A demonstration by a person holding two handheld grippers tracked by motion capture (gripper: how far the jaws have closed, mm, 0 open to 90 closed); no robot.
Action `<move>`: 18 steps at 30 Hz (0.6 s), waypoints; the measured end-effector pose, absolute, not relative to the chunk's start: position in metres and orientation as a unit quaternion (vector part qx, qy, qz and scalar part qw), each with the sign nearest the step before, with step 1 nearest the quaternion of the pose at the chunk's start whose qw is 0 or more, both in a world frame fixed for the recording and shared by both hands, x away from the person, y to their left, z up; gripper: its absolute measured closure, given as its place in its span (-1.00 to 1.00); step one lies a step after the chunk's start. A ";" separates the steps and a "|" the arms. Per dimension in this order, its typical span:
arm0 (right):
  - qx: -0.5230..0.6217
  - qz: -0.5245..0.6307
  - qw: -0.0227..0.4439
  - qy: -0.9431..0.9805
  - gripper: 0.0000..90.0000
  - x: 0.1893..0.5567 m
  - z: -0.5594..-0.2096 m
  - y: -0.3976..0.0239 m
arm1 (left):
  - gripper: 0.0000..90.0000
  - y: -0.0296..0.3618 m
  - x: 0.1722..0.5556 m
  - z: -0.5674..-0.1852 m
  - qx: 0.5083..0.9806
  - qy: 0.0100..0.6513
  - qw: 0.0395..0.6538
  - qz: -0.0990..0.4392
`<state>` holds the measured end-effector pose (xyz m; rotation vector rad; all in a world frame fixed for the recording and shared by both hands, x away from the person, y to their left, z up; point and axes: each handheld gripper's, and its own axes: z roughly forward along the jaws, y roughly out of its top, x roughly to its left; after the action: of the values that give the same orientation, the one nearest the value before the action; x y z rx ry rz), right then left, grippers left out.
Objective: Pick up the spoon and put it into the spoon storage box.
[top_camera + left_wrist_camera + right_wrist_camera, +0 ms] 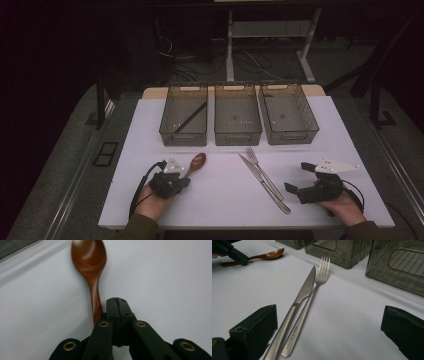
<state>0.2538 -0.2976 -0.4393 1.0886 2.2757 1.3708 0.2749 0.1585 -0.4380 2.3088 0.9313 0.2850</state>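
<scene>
Two handheld grippers low over a white table (pixel 225 200), each in a person's hand at the near edge. Left gripper (pixel 117 302) pressed fully together, pinching nothing, tips resting just right of the wooden spoon's handle. Wooden spoon (pixel 90 267) flat on the table, bowl pointing away toward the bins, apparently next to be picked up, so jaws would need to spread first. Right gripper (pixel 329 322) spread wide, empty, parked at the near right, aimed at the cutlery as if waiting its turn. Steel table knife (pixel 299 298) and steel fork (pixel 312 296) side by side, touching along their handles, in the middle of the table. Three smoky see-through bins in a row at the far side: left bin (pixel 183 116) already holding a dark thin stick, middle bin (pixel 237 116) and right bin (pixel 289 115) seemingly bare, likely one bin per kind of utensil.
</scene>
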 end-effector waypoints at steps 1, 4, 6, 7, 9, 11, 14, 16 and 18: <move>0.376 0.473 0.135 0.786 -1.00 0.254 -0.439 -0.298 | 0.97 0.160 0.276 -0.438 0.876 0.354 0.309 0.112; 0.374 0.472 0.136 0.787 -1.00 0.254 -0.440 -0.297 | 0.97 0.163 0.278 -0.438 0.874 0.358 0.305 0.121; 0.375 0.472 0.136 0.786 -1.00 0.254 -0.440 -0.297 | 0.97 0.165 0.279 -0.437 0.874 0.358 0.299 0.133; 0.375 0.472 0.136 0.787 -1.00 0.254 -0.440 -0.297 | 0.97 0.166 0.280 -0.437 0.876 0.356 0.295 0.136; 0.374 0.472 0.135 0.787 -1.00 0.254 -0.440 -0.297 | 0.97 0.168 0.282 -0.437 0.875 0.359 0.292 0.140; 0.374 0.472 0.135 0.787 -1.00 0.254 -0.440 -0.297 | 0.97 0.170 0.284 -0.437 0.875 0.360 0.290 0.145; 0.375 0.472 0.135 0.787 -1.00 0.254 -0.440 -0.297 | 0.97 0.172 0.288 -0.437 0.875 0.360 0.283 0.158; 0.375 0.472 0.135 0.787 -1.00 0.254 -0.440 -0.297 | 0.97 0.174 0.290 -0.437 0.875 0.361 0.276 0.165; 0.375 0.471 0.135 0.787 -1.00 0.254 -0.440 -0.297 | 0.97 0.176 0.294 -0.436 0.875 0.363 0.270 0.172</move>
<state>0.2540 -0.2969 -0.4397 1.0851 2.2806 1.3644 0.2935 0.1762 -0.4363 2.3594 0.9774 0.4625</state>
